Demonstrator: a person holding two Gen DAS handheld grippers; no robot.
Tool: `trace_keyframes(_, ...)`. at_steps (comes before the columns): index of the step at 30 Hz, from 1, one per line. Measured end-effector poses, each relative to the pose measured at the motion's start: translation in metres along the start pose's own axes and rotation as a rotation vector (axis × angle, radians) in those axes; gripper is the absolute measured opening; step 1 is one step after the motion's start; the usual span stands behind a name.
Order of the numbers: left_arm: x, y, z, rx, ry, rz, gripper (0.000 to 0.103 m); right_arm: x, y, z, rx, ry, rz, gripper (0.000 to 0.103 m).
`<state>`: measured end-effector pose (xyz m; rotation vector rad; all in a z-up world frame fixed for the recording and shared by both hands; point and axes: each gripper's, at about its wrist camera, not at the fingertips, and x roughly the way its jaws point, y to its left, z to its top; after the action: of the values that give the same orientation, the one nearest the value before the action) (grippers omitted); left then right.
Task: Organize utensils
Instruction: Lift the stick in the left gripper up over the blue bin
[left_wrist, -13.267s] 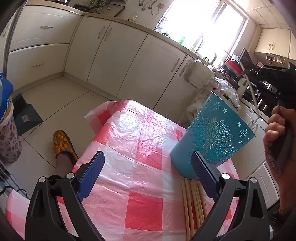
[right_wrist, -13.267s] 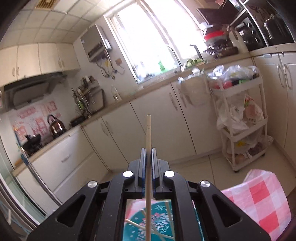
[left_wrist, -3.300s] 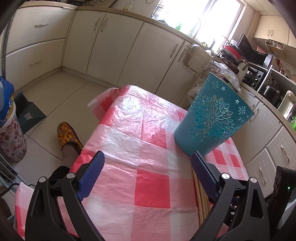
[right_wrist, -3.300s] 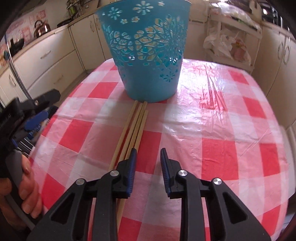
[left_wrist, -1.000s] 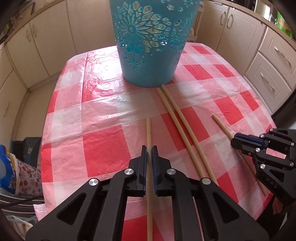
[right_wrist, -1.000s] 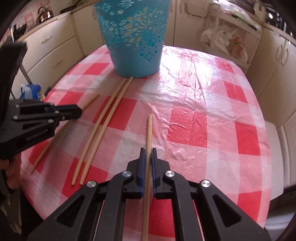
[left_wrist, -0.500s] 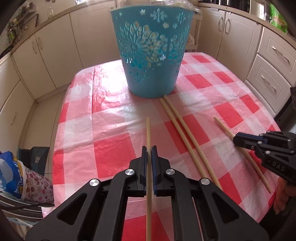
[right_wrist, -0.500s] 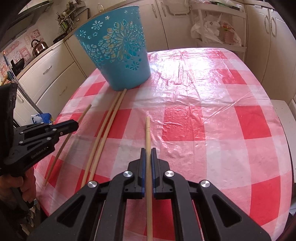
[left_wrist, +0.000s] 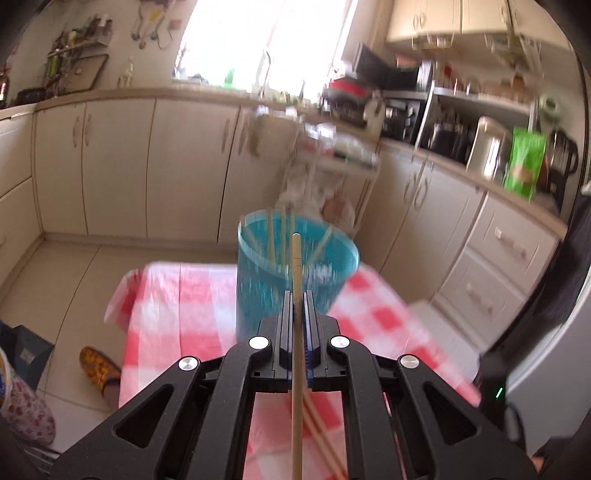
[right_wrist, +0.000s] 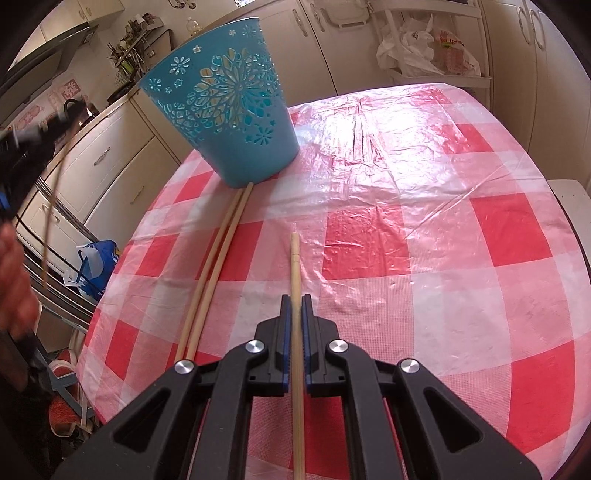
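A teal cut-out basket (right_wrist: 225, 118) stands on the red-and-white checked table (right_wrist: 424, 229). In the left wrist view the basket (left_wrist: 295, 273) holds several wooden chopsticks (left_wrist: 271, 240). My left gripper (left_wrist: 296, 299) is shut on a long wooden chopstick (left_wrist: 296, 332), raised above the table with its tip level with the basket's rim. My right gripper (right_wrist: 295, 299) is shut on another wooden chopstick (right_wrist: 295, 280), held low over the table. Two chopsticks (right_wrist: 214, 266) lie side by side on the table, their far ends touching the basket's base.
Kitchen cabinets (left_wrist: 147, 166) and a counter with appliances (left_wrist: 461, 136) ring the table. A wire rack with bags (right_wrist: 424, 44) stands behind it. A blue bag (right_wrist: 96, 262) and a slipper (left_wrist: 98, 365) sit on the floor at the left.
My left gripper has lifted and tilted up with its chopstick, from low over the table to the height of the basket's rim. My right gripper has risen slightly with its chopstick.
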<state>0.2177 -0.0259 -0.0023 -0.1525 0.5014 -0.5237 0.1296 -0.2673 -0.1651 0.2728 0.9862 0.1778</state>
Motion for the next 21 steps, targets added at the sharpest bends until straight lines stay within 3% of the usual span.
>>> trace_keyframes(7,0.0,-0.001,0.064,-0.046,-0.187,-0.04,0.005,0.0,-0.003,0.0,0.012,-0.001,0.013,0.006)
trace_keyframes(16,0.04,-0.006,0.115,-0.094,-0.294,-0.037,0.005,0.0,-0.007,0.0,0.033,-0.001,0.035,0.006)
trace_keyframes(21,0.072,-0.008,0.129,-0.106,-0.35,0.006,0.005,0.0,-0.01,0.0,0.05,-0.001,0.053,0.006)
